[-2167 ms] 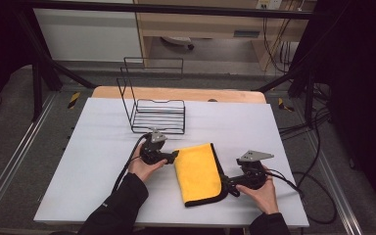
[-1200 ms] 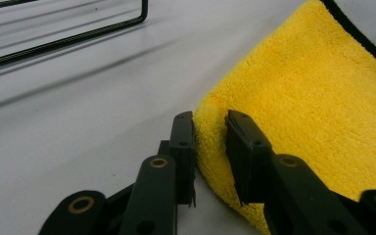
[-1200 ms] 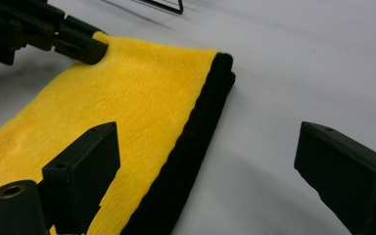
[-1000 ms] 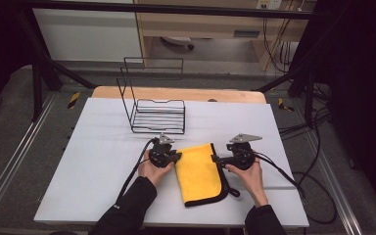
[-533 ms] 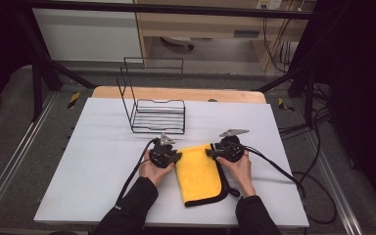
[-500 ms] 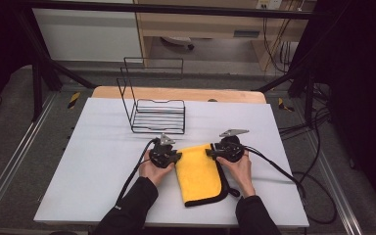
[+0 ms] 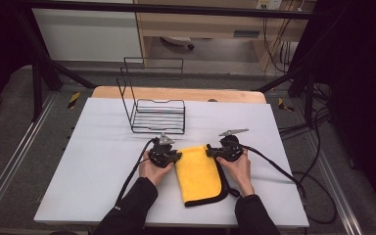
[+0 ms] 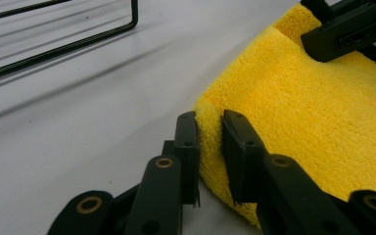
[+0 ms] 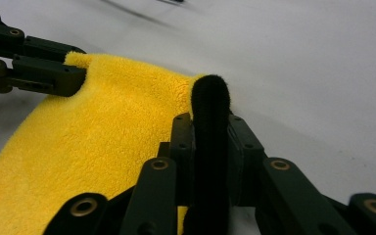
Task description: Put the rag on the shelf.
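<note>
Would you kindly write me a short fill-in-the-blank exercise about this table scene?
1. The cloth is ____ with a black edge.
2. The left hand-held gripper and the right hand-held gripper each pinch a far ____ of the cloth.
3. The wire rack stands ____ the cloth, apart from it.

Missing words: yellow; corner; behind

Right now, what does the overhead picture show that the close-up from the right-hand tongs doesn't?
Only the high view takes in the wire rack, the person's hands and the whole table. Only the right gripper view shows the right tongs pinched on the black edge of the cloth. Both show the yellow cloth and the left tongs gripping its other corner.
</note>
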A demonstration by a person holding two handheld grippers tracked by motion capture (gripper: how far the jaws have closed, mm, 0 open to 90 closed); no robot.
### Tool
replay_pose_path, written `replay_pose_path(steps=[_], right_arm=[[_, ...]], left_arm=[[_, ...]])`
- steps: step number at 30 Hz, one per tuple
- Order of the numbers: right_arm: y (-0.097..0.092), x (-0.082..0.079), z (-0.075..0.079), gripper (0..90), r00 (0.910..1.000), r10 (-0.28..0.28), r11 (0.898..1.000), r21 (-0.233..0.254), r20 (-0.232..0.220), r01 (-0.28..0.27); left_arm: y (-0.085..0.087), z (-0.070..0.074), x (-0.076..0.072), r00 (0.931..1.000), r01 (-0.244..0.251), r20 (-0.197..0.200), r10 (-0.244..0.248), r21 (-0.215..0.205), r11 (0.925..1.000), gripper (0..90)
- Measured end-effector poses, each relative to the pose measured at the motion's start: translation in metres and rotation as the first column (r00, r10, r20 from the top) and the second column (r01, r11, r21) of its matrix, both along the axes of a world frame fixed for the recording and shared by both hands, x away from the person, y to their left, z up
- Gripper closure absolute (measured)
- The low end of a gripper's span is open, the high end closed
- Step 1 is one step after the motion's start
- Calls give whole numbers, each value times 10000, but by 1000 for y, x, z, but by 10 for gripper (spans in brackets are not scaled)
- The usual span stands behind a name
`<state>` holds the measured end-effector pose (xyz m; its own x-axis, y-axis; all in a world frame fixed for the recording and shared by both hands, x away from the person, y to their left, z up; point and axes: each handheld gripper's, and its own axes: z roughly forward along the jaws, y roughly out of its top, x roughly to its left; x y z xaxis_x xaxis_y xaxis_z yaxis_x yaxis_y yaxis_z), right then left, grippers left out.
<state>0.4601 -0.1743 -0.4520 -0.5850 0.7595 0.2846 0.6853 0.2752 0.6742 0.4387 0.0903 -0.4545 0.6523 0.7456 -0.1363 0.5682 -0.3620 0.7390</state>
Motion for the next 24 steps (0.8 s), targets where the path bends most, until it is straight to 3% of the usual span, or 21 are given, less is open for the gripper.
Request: replay_pose_path(steps=[11,24], right_arm=[[-1,-4,4,798,9996,-96,9999,76,281,94],[-9,-18,24,799,9941,-348,9981,546,1023,293]], left_arm=[[2,2,-1,9996,-230,-184,223,-363,9991,826],[5,21,-10,9980,-106,616,168,-993,9950,832]])
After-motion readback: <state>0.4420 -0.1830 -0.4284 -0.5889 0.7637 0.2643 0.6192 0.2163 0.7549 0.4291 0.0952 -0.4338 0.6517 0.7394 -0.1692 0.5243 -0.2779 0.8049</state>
